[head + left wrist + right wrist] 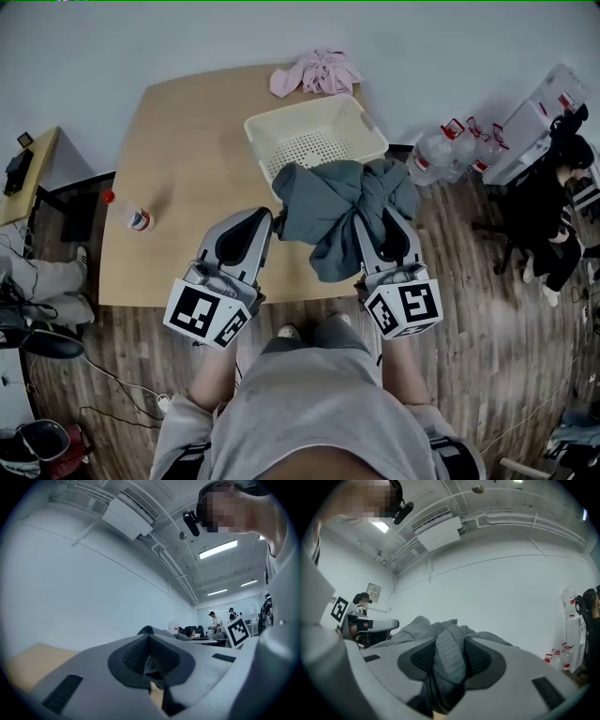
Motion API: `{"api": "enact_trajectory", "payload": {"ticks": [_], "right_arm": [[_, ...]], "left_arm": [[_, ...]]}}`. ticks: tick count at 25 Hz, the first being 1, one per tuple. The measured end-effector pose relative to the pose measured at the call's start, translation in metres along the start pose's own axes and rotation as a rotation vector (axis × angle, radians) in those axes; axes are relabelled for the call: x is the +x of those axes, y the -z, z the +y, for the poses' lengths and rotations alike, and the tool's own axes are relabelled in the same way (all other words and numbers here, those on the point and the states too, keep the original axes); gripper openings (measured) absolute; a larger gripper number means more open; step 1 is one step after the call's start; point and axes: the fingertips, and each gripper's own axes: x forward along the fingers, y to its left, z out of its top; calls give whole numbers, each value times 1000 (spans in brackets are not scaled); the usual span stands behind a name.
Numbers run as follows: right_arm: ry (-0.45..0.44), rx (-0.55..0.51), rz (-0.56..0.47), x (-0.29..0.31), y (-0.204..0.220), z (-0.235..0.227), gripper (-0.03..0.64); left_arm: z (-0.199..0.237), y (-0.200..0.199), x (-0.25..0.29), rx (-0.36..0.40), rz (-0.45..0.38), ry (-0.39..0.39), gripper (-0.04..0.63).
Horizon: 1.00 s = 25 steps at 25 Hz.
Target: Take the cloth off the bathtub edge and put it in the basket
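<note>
Holding a dark grey cloth (330, 202) up with both tools, I have it bunched over the near rim of the cream perforated basket (300, 108) on the wooden worktop (178, 159). My left tool (266, 221) pinches a small bit of it. My right tool (371, 223) pinches a thick fold. A pink garment (314, 73) lies behind the basket.

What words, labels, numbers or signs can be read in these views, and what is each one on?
No text can be read in any view.
Cubes on the left gripper and right gripper: black-and-white square patterns only, no letters.
Small red-capped bottle: label too small to read.
Clear water bottles: red labels, blurred.
Wall notice in the right gripper view: too small to read.
</note>
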Motion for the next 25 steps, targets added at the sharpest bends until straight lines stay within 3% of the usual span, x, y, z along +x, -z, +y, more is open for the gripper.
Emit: {"api": "enact_trajectory", "payload": {"ticks": [12,25], "right_arm": [[-47,16,30,53,4,-32,170],[-183,7,64,148,2,-78,170]], "left_arm": [[21,10,39,-27,21,-48,-2],[50,16,89,-16,30,-190,-2]]}}
